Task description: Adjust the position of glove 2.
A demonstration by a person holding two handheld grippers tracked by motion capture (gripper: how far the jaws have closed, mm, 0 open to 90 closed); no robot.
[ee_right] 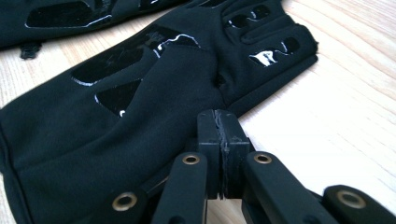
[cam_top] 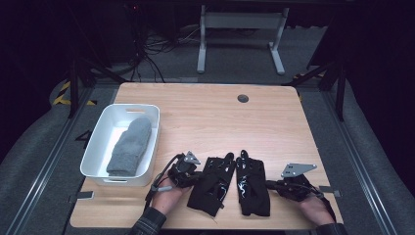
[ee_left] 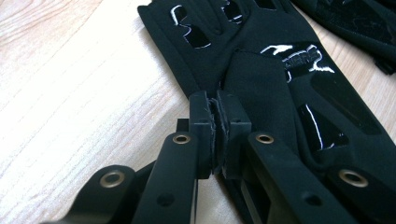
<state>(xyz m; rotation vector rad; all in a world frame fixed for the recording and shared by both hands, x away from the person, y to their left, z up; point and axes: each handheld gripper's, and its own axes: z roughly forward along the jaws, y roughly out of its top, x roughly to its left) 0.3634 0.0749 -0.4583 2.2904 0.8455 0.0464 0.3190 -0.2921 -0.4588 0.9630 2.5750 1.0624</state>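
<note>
Two black gloves lie side by side at the near edge of the wooden counter (cam_top: 205, 112). The left hand-held gripper (cam_top: 198, 172) has its jaws pressed together on the outer edge of the left glove (cam_top: 211, 183). The right hand-held gripper (cam_top: 270, 184) is likewise clamped on the edge of the right glove (cam_top: 251, 185). A white bin (cam_top: 96, 147) at the left holds a grey mitten (cam_top: 129, 146).

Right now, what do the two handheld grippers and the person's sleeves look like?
Left gripper and right gripper: matte black bodies, each topped by a grey three-cornered plate, with black linkage jaws on brass-coloured rivets and flat, worn pads. A grey-tipped cable trails from the left one. Sleeves: dark, the left one plaid.
</note>
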